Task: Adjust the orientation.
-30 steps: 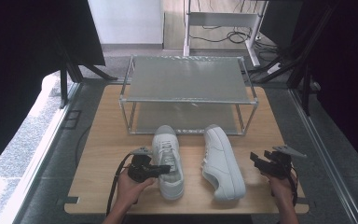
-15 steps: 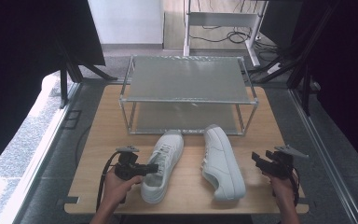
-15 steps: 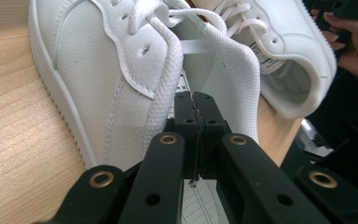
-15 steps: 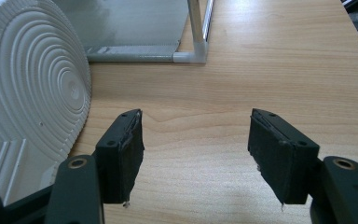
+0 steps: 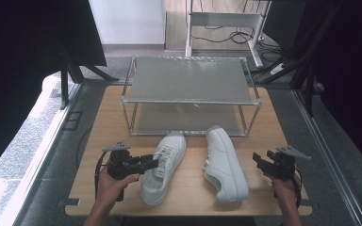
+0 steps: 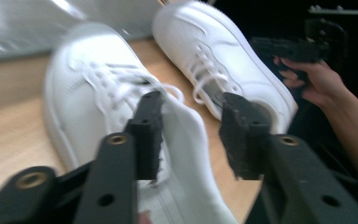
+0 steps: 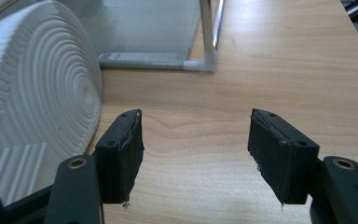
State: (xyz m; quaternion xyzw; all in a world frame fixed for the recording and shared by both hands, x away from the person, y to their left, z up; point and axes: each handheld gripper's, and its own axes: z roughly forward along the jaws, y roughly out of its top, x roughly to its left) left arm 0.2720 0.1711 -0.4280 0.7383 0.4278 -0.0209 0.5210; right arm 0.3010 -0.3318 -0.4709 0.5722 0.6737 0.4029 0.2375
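White lace-up left sneaker (image 5: 162, 167) has swung since half a second ago: its heel now lies nearer the left gripper (image 5: 152, 163), toe angled toward the two-tier metal mesh shoe rack (image 5: 188, 80). Left gripper jaws stand apart around the heel collar, one inside the opening. Right gripper (image 5: 258, 161), jaws apart and empty, stays beside the right white sneaker (image 5: 224, 162), tipped sole-outward on the wooden table (image 5: 268, 122).

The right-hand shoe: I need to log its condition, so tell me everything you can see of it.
The right-hand shoe is a white low-top sneaker with white laces, smooth and leather-like. It lies tipped on its side on the wooden table, toe toward the metal rack, its ribbed white sole facing the right tongs. Those tongs are open and apart from it. It looks clean.
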